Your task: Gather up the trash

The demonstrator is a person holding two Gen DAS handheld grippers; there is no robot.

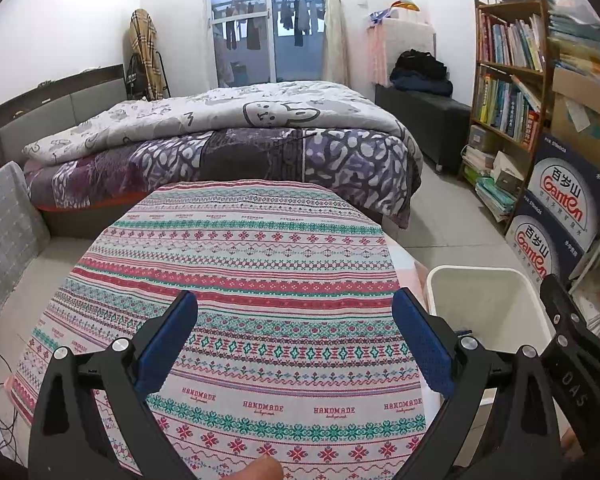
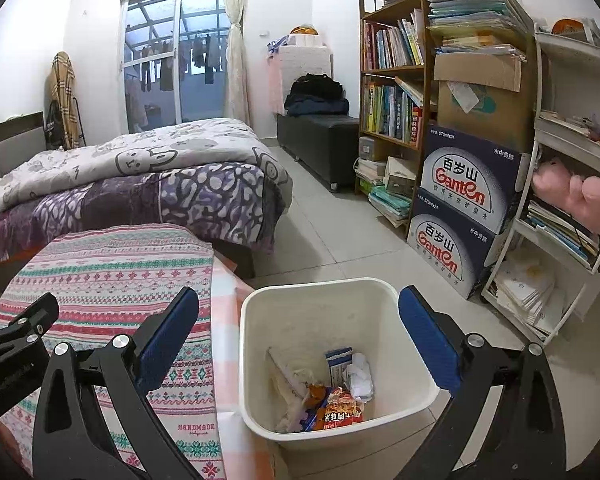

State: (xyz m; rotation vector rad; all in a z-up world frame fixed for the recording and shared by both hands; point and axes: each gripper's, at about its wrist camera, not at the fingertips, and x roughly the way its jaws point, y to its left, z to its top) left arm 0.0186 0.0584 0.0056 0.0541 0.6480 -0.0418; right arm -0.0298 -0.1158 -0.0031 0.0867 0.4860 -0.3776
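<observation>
Now both tools [image 1: 295, 340] [image 2: 299, 340] wide, level, empty.

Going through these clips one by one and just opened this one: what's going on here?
A person is holding a gripper in each hand in a bedroom, clearing trash. The left gripper hangs open over the patterned tablecloth, which shows no trash in either view. The right gripper hangs open above the white bin beside the table. In the bin lie crumpled paper, a small blue-and-white box and orange snack wrappers. Neither gripper holds anything.
</observation>
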